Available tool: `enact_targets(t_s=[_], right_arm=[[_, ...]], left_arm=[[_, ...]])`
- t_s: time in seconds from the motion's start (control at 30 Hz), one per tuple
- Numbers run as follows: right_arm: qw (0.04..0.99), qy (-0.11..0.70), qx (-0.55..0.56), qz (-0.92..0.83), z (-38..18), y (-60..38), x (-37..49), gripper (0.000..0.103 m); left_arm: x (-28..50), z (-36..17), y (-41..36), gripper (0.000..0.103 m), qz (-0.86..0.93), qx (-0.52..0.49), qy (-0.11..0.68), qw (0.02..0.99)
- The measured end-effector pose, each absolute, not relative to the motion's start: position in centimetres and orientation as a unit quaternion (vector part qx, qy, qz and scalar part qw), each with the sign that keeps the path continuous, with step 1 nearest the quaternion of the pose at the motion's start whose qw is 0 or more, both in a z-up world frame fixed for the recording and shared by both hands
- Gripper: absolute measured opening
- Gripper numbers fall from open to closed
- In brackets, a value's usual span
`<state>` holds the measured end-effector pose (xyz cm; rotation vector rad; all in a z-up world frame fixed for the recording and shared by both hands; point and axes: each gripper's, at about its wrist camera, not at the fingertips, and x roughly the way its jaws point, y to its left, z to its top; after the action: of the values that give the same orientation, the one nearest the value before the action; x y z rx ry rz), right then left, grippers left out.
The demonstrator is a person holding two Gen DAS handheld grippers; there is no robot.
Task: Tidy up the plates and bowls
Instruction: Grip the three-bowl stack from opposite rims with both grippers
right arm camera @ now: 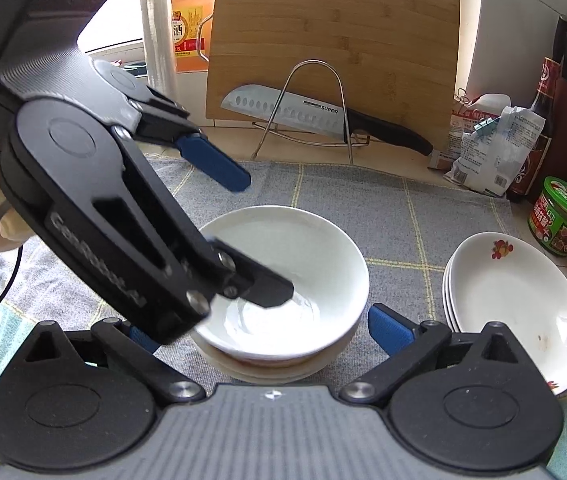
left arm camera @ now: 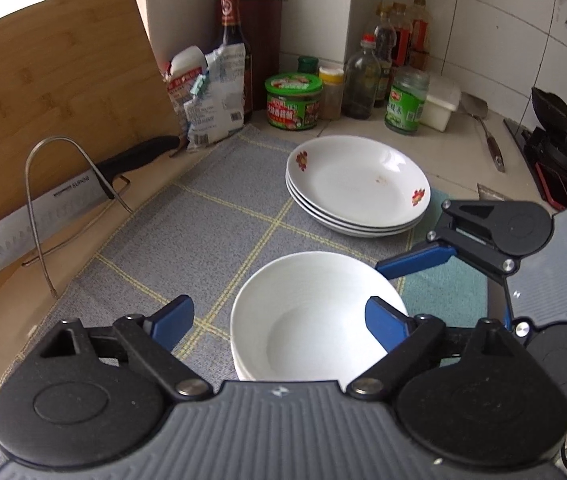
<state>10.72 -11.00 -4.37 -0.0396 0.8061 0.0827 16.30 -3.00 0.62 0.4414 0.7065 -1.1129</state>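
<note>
Grey checked cloth [left arm camera: 163,248] covers the tabletop, with my stack of white bowls [left arm camera: 307,320] near its middle and the flowered plates [left arm camera: 359,184] just beyond. My left tongs [left arm camera: 279,320] are released, one finger dipped inside the top bowl; my right tongs [right arm camera: 267,332] gape beside the stack. I'd draw both away straight, without nudging rims. Behind, the knife [left arm camera: 43,216] in its wire rack and the jars [left arm camera: 293,102] crowd the wall.

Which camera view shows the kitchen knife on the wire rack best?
The right wrist view. There the knife is seen side-on, with blade, dimples, brand print and black handle all sharp, crossed only by the wire rack. In the left wrist view the knife sits near the edge, slanted and distorted.
</note>
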Motion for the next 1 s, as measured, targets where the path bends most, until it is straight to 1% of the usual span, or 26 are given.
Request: enact_targets(t_s=[0.13,0.27,0.43,0.63,0.83,1.0], right_arm=[[0.915,0.398,-0.033,0.049,-4.8,-11.1,9.9,0.103],[0.907,0.416,-0.046,0.048,-5.5,-11.5,9.3,0.103],[0.893,0.444,-0.057,0.051,-7.4,-13.1,9.4,0.103],[0.879,0.459,-0.074,0.109,-9.6,-15.3,11.8,0.103],[0.858,0.462,-0.108,0.196,-10.8,-16.1,13.3,0.103],[0.841,0.456,-0.145,0.254,-10.7,-16.3,13.7,0.103]], left_arm=[[15.9,1.2,-0.6,0.1,-0.494,0.173,0.289,0.801],[15.0,0.2,1.5,0.1,-0.473,0.16,0.281,0.82],[13.4,-1.9,2.6,0.1,-0.448,0.149,0.308,0.826],[11.2,-4.4,2.4,0.101,-0.391,0.133,0.359,0.837],[9.8,-6.8,0.5,0.101,-0.333,0.13,0.392,0.847],[9.0,-8.8,-0.3,0.101,-0.295,0.134,0.408,0.854]])
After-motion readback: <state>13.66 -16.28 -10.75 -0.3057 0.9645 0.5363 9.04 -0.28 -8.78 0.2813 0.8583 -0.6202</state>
